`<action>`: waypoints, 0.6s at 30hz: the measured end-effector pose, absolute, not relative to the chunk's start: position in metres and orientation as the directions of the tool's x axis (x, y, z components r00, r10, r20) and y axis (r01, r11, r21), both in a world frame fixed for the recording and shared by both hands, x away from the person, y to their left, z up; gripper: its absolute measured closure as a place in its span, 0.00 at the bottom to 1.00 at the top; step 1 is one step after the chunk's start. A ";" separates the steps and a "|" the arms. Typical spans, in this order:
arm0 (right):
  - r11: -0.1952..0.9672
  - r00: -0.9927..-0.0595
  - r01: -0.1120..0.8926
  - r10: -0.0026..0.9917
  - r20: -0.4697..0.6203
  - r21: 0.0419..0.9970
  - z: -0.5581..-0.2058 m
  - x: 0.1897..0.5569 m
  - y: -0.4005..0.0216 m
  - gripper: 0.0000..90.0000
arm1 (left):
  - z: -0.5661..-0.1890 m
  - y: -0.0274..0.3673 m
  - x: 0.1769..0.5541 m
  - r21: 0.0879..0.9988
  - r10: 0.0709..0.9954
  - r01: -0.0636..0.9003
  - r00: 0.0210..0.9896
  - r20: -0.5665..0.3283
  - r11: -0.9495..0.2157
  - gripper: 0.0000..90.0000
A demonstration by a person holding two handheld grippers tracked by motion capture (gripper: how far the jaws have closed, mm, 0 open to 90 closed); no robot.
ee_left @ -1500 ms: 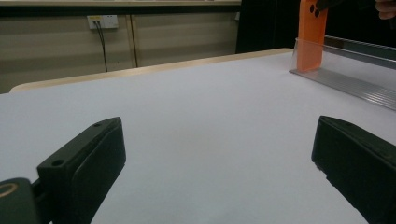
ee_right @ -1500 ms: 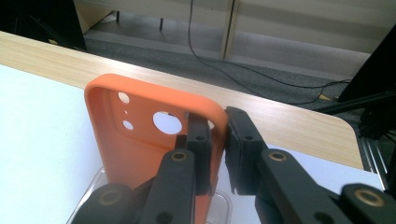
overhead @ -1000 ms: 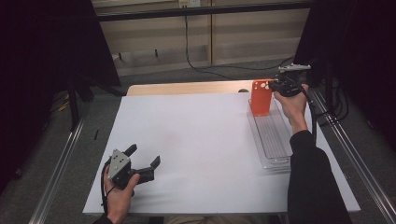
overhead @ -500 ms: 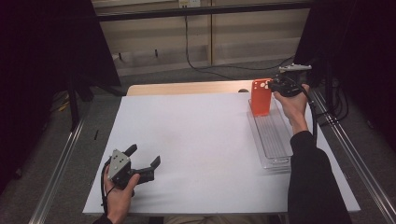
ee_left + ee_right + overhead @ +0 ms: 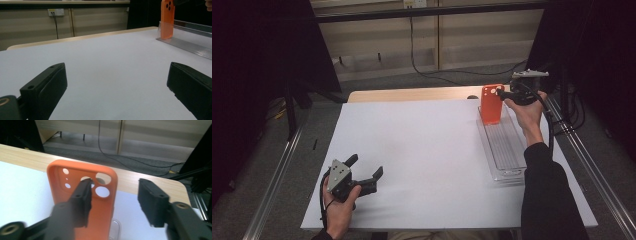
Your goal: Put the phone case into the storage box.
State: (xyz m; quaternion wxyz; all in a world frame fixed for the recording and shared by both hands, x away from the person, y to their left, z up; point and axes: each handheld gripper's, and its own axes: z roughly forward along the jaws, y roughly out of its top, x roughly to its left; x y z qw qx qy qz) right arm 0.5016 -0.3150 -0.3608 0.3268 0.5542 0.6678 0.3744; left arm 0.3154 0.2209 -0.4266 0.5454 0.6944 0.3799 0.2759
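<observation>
Nothing shifted since a second ago: same poses for both hands, same spot for the phone case.

Orange phone case [image 5: 491, 103], rounded corners, cluster of camera cut-outs near its top, standing upright at the far end of a clear ribbed plastic tray [image 5: 507, 150] on the right side of the tabletop [image 5: 427, 150]. Seen again as a tall orange slab [image 5: 167, 18] at the tray's far end [image 5: 190, 45] from the left gripper view.

Right hand-held gripper [image 5: 507, 94] level with the case's top edge, jaws spread apart; from its own camera [image 5: 113, 202], one jaw overlapping the case's face [image 5: 80, 185], the other off to the side in free air, neither visibly pressing it. Cable trailing down past the right sleeve [image 5: 547, 195].

Left hand-held gripper [image 5: 364, 172] low at the near left, well apart from the tray, jaws wide and holding nothing [image 5: 115, 87].

White sheet over a wooden tabletop edge; beyond, pale wall panels, a wall socket [image 5: 55, 11], dark floor with a loose black cable [image 5: 447, 75].
</observation>
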 end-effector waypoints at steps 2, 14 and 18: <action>0.096 -0.174 0.491 0.985 -0.010 0.866 -0.362 0.500 -0.316 0.37 | -0.426 0.221 0.316 0.967 0.829 0.226 0.558 -0.030 -0.117 0.03; 0.074 -0.183 0.463 0.983 0.013 0.883 -0.365 0.492 -0.312 0.16 | -0.426 0.218 0.316 0.970 0.837 0.222 0.546 -0.038 -0.101 0.03; 0.070 -0.153 0.464 0.988 0.002 0.883 -0.367 0.490 -0.311 0.15 | -0.426 0.219 0.316 0.970 0.838 0.217 0.545 -0.031 -0.106 0.03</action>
